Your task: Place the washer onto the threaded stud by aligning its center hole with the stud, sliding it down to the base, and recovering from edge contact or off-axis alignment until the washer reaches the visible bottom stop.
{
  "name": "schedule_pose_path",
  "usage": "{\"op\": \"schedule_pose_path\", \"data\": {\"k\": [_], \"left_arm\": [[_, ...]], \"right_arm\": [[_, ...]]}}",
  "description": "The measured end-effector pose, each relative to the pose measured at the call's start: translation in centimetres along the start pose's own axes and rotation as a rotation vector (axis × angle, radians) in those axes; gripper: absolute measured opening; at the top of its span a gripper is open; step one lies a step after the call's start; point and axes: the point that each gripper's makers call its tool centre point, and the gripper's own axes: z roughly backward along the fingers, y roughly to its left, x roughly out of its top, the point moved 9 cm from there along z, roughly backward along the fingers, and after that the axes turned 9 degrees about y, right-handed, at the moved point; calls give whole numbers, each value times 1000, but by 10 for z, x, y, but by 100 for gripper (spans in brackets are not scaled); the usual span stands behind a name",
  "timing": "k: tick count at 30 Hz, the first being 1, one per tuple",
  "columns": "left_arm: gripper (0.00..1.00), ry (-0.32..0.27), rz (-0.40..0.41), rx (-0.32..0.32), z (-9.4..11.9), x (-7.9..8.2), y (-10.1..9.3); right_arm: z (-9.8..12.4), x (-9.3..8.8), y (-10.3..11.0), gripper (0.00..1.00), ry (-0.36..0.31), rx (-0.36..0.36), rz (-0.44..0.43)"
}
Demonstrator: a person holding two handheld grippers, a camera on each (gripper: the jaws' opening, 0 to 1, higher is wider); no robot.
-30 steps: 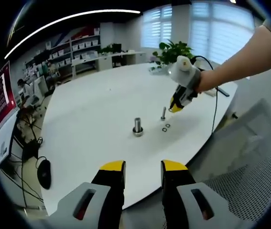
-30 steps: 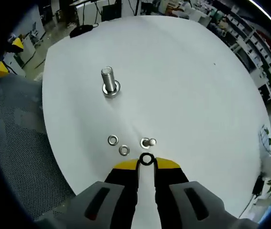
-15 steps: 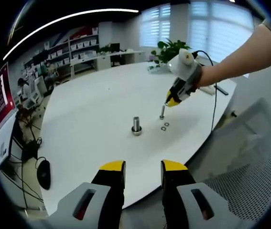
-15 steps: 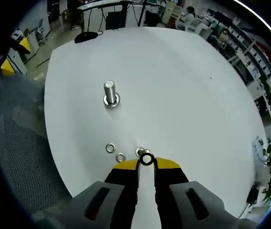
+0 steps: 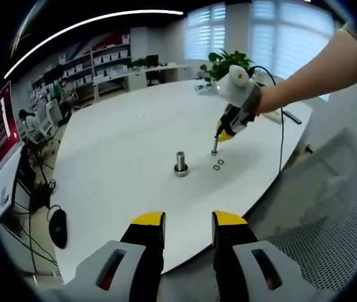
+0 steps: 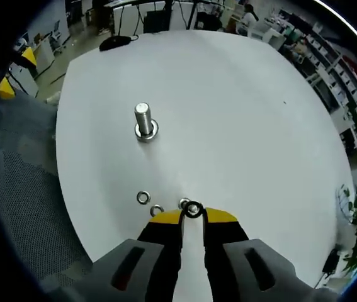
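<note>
Since half a second ago the right gripper (image 6: 192, 217) has stayed over the small threaded stud (image 6: 184, 203), its jaws clamped on a dark washer (image 6: 193, 210) pinched upright between the yellow tips; the stud's top peeks out just left of the washer, touching or overlapping it in the right gripper view, and whether the hole is on the stud cannot be told. Two loose washers (image 6: 143, 198) lie flat on the white worktop (image 6: 241, 113) just left of the stud, close together. Farther off stands a larger bolt (image 6: 143, 120), upright on its wide head, well apart from the rest. Left gripper view: the right gripper (image 5: 223, 133) reaches in from the right in a person's hand (image 5: 263, 104), tips down at the small stud (image 5: 214, 150); the two loose washers (image 5: 218, 165) lie just beside it and the larger bolt (image 5: 181, 163) stands to the left. Left gripper (image 5: 188, 221) hangs off the near edge of the worktop (image 5: 121, 138), jaws apart, holding nothing. Shelves, desks, blinds and a potted plant (image 5: 228, 63) in the background.
</note>
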Motion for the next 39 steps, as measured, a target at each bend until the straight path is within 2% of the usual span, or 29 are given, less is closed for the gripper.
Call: {"op": "schedule_pose_path", "data": {"k": [11,20,34,39], "left_arm": [[28,6,2,7,0,-1,1],[28,12,7,12,0,-2,1],[27,15,5,13,0,-2,0],[27,14,4,12,0,-2,0]], "right_arm": [[-16,1,0,14,38,23,5],[-37,-1,2,14,67,49,-28],[-45,-5,5,16,89,70,-61],[-44,-8,4,18,85,56,-64]]}}
